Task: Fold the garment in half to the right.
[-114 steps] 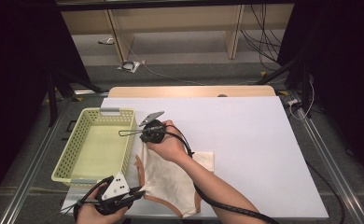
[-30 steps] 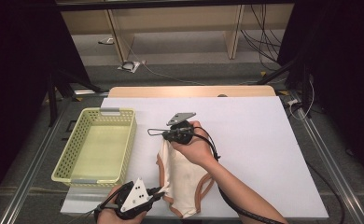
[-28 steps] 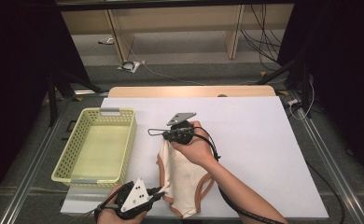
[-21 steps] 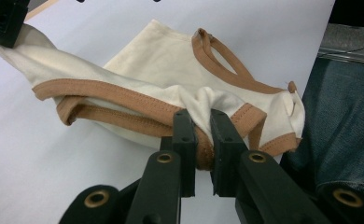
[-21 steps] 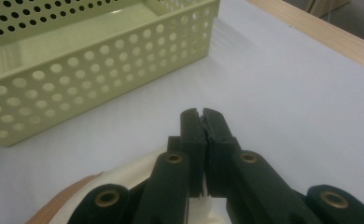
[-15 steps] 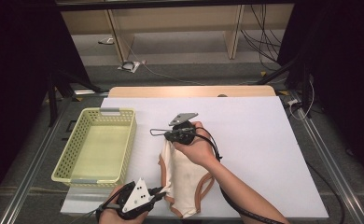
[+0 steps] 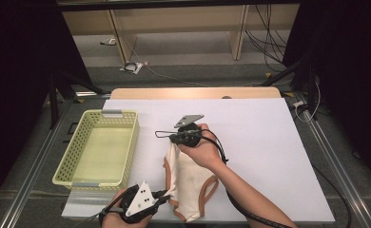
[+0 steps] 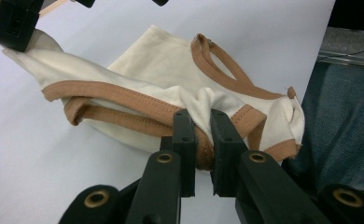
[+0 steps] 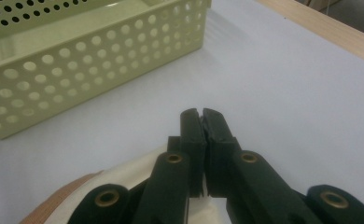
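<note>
The cream garment with brown trim [image 7: 189, 178] lies on the white table cover [image 7: 269, 142] near the person's edge, its long axis running from the near edge away toward the table's middle, beside the yellow-green basket [image 7: 74, 156]. The left gripper [image 8: 202, 140] pinches a bunched fold and brown hem at its near end. The right gripper [image 7: 174, 137] sits at its far end, jaws pressed together on a corner of the cloth, lifting it off the cover.
</note>
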A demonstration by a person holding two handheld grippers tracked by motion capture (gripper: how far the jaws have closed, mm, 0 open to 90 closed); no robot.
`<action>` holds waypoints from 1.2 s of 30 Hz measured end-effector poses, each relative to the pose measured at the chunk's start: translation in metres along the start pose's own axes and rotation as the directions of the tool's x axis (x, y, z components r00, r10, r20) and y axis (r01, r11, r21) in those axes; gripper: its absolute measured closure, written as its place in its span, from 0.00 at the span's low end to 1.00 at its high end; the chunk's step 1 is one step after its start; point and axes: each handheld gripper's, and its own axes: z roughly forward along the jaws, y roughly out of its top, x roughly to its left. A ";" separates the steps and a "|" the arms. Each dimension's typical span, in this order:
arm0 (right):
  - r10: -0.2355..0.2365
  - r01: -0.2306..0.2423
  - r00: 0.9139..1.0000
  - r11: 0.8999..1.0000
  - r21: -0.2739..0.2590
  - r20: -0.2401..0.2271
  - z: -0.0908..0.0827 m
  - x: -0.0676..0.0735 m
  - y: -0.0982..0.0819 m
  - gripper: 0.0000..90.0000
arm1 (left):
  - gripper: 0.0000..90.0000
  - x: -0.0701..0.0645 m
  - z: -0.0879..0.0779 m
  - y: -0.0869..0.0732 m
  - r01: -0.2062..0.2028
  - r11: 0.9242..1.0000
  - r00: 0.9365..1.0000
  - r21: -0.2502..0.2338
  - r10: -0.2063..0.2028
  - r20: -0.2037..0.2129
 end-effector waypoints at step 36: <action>0.010 -0.010 1.000 1.000 0.003 0.007 -0.005 -0.006 -0.009 0.98 | 0.91 -0.003 0.006 0.006 -0.007 1.000 1.000 -0.006 0.007 0.014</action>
